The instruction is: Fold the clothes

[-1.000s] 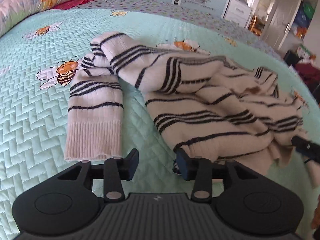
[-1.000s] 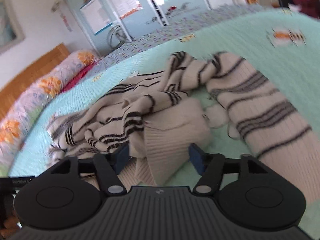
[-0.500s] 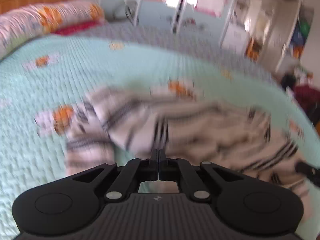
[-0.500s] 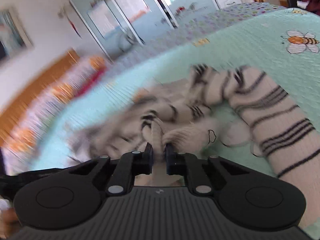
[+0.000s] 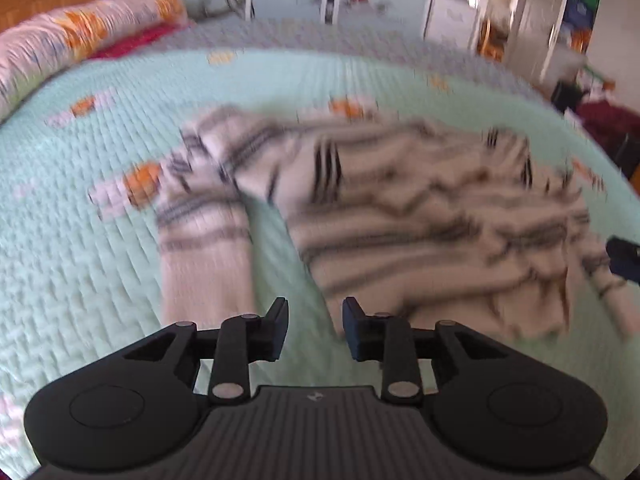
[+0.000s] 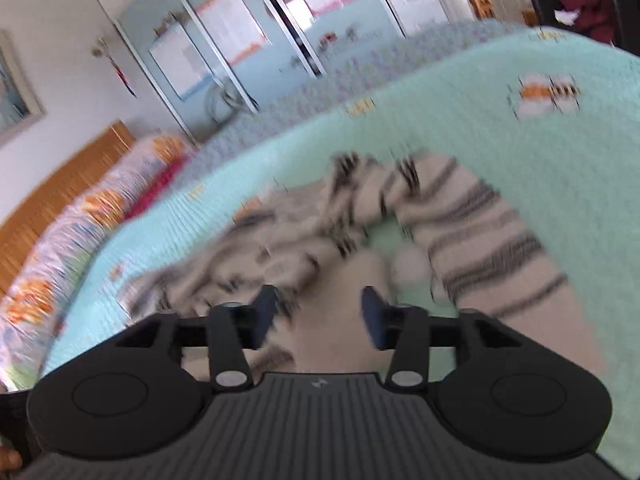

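Above striped sweater [image 5: 420, 216] on quilt [image 5: 72, 248]: left gripper [image 5: 315, 328], right gripper [image 6: 318, 314] level, jaws apart, empty.

A cream knit sweater [image 5: 420, 208] with thin dark stripes lies crumpled on the mint quilted bed [image 5: 80, 260] — body bunched in loose folds, unfolded. One sleeve [image 5: 204, 248] bends away and runs straight along the quilt, its plain ribbed cuff end nearest the left-wrist camera — details blurred.
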`<state>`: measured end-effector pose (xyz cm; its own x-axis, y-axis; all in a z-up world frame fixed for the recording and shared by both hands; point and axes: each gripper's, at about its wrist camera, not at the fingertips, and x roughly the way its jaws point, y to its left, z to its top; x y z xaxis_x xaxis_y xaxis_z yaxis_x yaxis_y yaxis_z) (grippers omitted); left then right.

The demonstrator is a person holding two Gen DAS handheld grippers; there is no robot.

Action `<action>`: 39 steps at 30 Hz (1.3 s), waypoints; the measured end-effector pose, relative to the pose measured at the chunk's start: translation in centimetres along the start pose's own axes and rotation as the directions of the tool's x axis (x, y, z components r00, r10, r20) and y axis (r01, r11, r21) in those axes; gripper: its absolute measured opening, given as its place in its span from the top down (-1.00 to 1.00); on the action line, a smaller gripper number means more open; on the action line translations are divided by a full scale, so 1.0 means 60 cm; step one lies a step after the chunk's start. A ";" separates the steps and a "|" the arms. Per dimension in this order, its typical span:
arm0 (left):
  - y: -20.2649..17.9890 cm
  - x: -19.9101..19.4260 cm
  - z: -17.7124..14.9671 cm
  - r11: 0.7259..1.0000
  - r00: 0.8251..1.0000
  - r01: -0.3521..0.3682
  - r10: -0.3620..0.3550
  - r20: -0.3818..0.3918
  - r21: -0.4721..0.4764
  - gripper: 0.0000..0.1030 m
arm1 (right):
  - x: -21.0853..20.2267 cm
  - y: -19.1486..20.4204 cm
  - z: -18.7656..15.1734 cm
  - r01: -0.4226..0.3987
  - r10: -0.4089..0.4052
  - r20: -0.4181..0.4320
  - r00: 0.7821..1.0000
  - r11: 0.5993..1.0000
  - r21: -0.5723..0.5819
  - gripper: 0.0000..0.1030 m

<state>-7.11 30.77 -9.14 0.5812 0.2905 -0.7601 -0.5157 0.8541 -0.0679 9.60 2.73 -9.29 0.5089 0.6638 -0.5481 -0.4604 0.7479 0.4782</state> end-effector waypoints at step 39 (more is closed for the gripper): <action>0.013 -0.092 0.092 0.988 0.958 0.137 -0.112 0.264 -0.077 0.82 | -0.050 0.091 0.067 -0.708 0.671 0.226 0.706 0.651 0.276 0.96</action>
<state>-7.25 32.19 -1.44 0.7810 0.2961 -0.5499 -0.4781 0.8500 -0.2213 8.49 4.88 -2.26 0.2145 0.9726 0.0896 -0.4590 0.0194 0.8882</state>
